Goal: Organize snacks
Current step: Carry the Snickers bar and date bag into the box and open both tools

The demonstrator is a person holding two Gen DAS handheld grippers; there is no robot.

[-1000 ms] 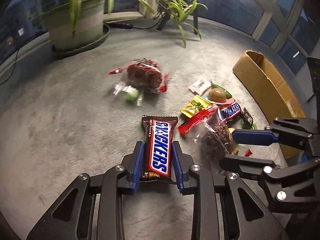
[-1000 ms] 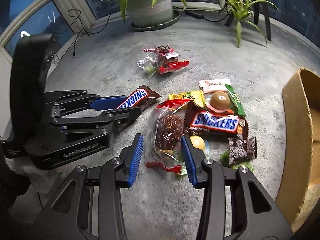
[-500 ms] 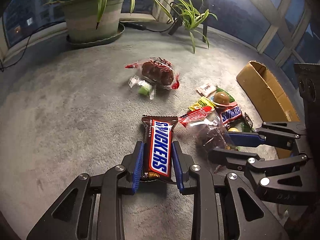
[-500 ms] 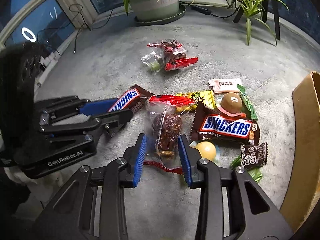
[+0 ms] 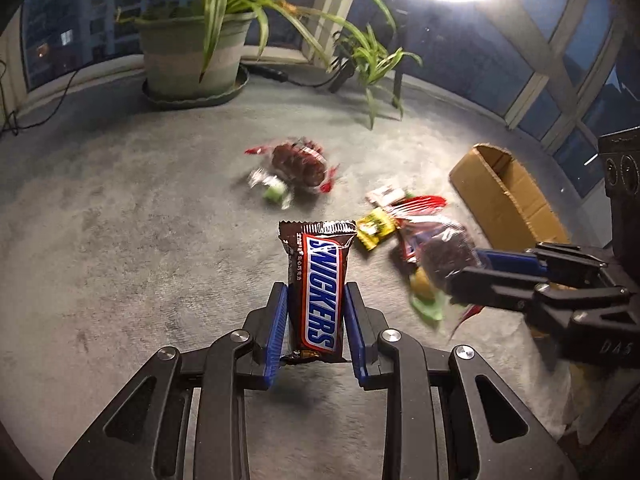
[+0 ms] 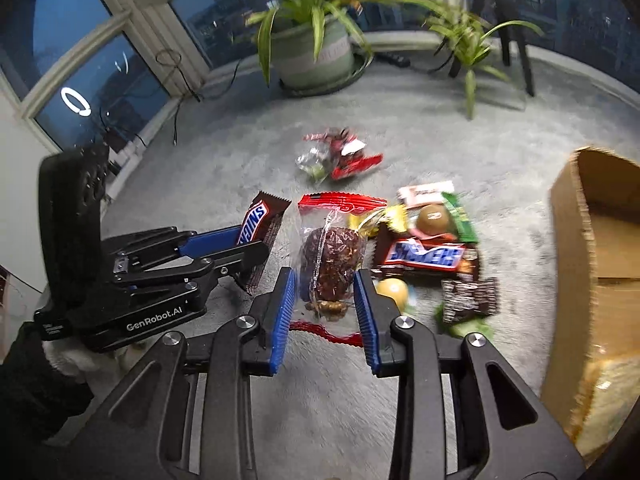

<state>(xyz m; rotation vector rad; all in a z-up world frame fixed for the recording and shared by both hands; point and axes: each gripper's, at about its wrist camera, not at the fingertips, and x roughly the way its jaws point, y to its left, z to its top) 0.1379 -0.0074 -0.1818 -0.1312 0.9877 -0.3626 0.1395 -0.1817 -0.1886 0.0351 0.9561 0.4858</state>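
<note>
My left gripper (image 5: pixel 316 304) is shut on a Snickers bar (image 5: pixel 318 280) and holds it lifted off the grey carpet; it also shows in the right wrist view (image 6: pixel 260 236). My right gripper (image 6: pixel 325 290) is shut on a clear, red-topped bag of dark dried fruit (image 6: pixel 330 264), raised above the carpet; the bag shows in the left wrist view (image 5: pixel 444 256). A pile of snacks lies to the right, with a second Snickers bar (image 6: pixel 426 256), a round brown sweet (image 6: pixel 434 218) and a dark wrapper (image 6: pixel 468 296). An open cardboard box (image 6: pixel 592 264) stands at the right.
A second red-topped bag with a small green sweet (image 6: pixel 340 156) lies further back on the carpet. A large potted plant (image 6: pixel 316 56) and a smaller plant (image 6: pixel 468 44) stand by the windows. Cables (image 6: pixel 176 80) run along the left wall.
Both grippers have risen with their loads. The right gripper closed on the dried-fruit bag and lifted it off the pile. The Snickers bar stayed gripped throughout.
</note>
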